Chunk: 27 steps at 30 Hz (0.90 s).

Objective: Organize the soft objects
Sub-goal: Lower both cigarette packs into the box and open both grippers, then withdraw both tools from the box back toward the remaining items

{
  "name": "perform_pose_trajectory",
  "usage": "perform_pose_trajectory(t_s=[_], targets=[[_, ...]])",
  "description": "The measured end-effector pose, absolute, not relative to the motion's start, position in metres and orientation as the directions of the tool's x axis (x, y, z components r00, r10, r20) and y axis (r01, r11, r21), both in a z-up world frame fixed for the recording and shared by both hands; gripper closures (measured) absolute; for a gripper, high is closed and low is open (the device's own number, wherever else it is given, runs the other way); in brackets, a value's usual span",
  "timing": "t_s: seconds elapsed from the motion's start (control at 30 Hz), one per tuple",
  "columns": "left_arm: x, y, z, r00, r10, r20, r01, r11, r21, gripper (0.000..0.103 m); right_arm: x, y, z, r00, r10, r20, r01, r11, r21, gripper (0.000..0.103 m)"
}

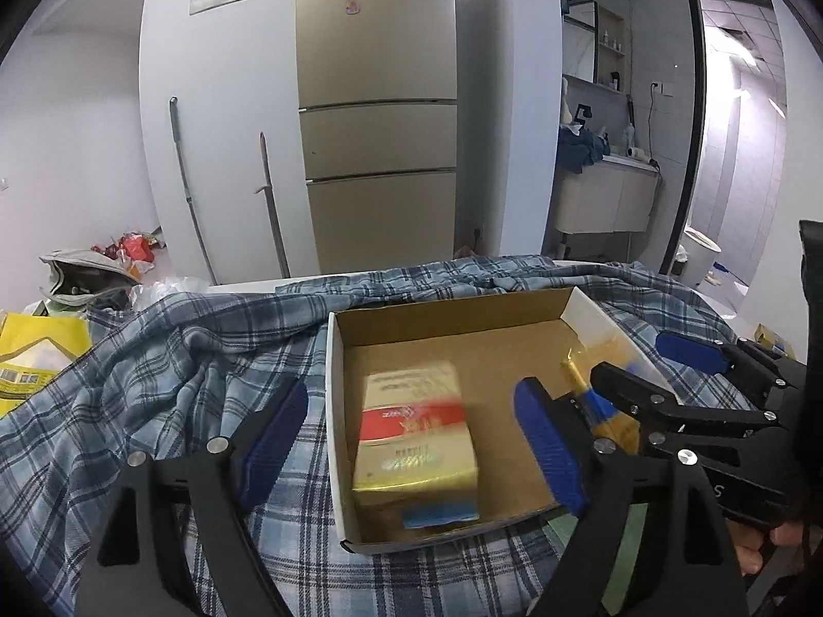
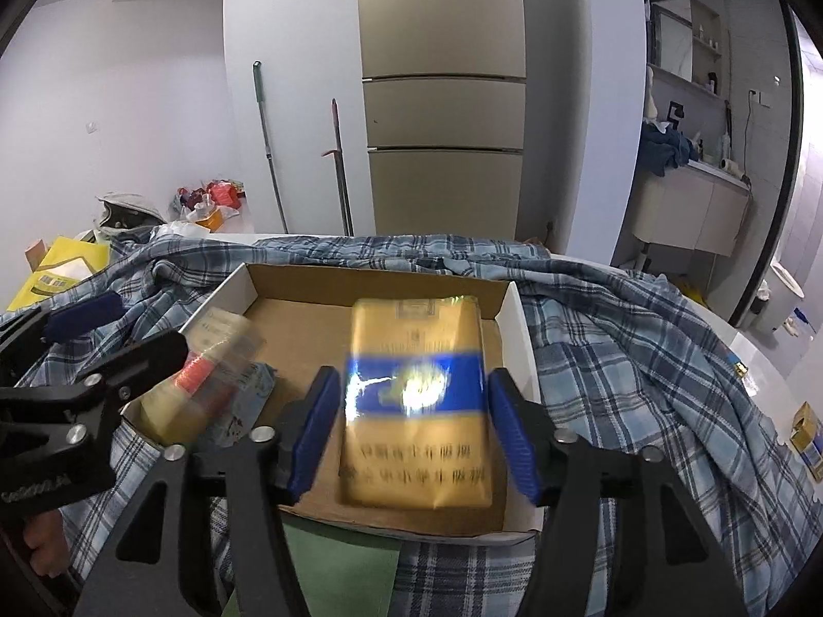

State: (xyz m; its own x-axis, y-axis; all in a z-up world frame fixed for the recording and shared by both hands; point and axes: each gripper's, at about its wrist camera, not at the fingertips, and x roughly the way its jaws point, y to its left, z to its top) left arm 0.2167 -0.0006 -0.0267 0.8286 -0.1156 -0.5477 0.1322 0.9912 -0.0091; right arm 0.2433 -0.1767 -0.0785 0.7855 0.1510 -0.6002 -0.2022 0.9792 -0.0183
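An open cardboard box (image 1: pixel 337 411) (image 2: pixel 509 319) sits on a blue plaid cloth (image 1: pixel 170 355) (image 2: pixel 617 360). In the left wrist view a gold soft pack with a red band (image 1: pixel 414 437) lies in the box between the wide-open fingers of my left gripper (image 1: pixel 411 437), not touched. In the right wrist view a gold pack with a blue band (image 2: pixel 416 401) lies in the box between the open fingers of my right gripper (image 2: pixel 414 432), with small gaps at both sides. The red-band pack (image 2: pixel 200 380) shows at left, the right gripper (image 1: pixel 643 370) in the left view.
A yellow bag (image 1: pixel 31 355) (image 2: pixel 56 272) lies at the cloth's left edge. A small gold and blue pack (image 2: pixel 805 439) lies on the white table at right. A fridge (image 1: pixel 380 113), two poles and floor clutter stand behind. A green mat (image 2: pixel 339 565) lies under the box front.
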Motion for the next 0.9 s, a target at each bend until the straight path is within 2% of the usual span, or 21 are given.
perform_pose_trajectory(t_s=[0.33,0.4,0.63,0.77,0.87,0.9], targets=[[0.217,0.003,-0.024,0.827,-0.116,-0.55,0.123,0.992,-0.026,0.018,0.244,-0.179,-0.077,0.79,0.151,-0.595,-0.194,0.981,-0.009,0.032],[0.216,0.004,-0.024,0.83,-0.115,-0.547,0.121,0.992,-0.024,0.018,0.243,-0.179,-0.077,0.796,0.147,-0.588,-0.194,0.981,-0.017,0.027],[0.211,0.007,-0.018,0.841,-0.101,-0.532,0.103,0.994,-0.025,0.018,0.241,-0.18,-0.074,0.803,0.154,-0.575,-0.197,0.98,-0.012,0.027],[0.2,0.003,0.003,0.877,-0.06,-0.476,0.077,0.997,0.015,0.018,0.242,-0.183,-0.067,0.806,0.15,-0.573,-0.179,0.984,0.006,0.026],[0.19,0.002,0.027,0.893,-0.078,-0.443,0.087,0.996,0.0,0.018,0.24,-0.186,-0.049,0.813,0.143,-0.565,-0.162,0.987,0.018,0.025],[0.184,0.003,0.036,0.9,-0.084,-0.428,0.089,0.996,-0.007,0.018,0.236,-0.188,-0.04,0.824,0.145,-0.548,-0.157,0.987,0.024,0.022]])
